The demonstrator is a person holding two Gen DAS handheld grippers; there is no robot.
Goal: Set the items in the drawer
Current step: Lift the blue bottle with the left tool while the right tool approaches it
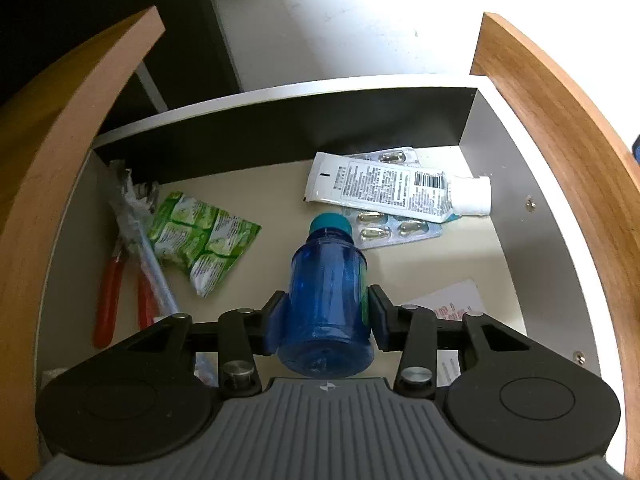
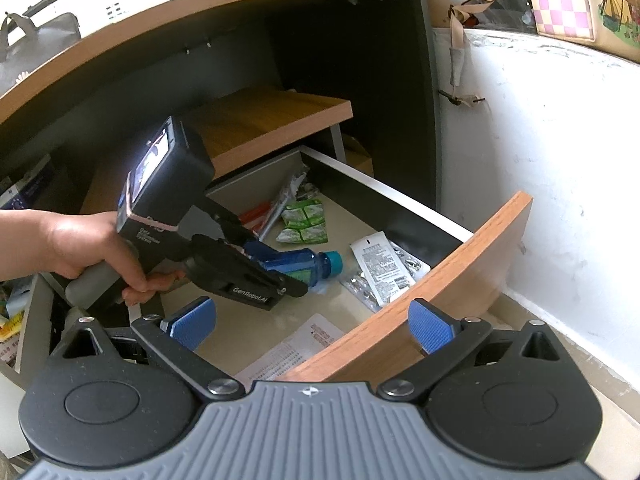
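Note:
My left gripper is shut on a blue bottle with a teal cap, held tilted inside the open drawer, cap pointing toward the back. In the right wrist view the same left gripper holds the blue bottle just above the drawer floor. My right gripper is open and empty, above the drawer's wooden front panel.
In the drawer lie a white tube, pill blister packs, a green sachet pack, red-handled pliers, a wrapped tool and a paper sheet. A wooden shelf sits above. A white wall is at right.

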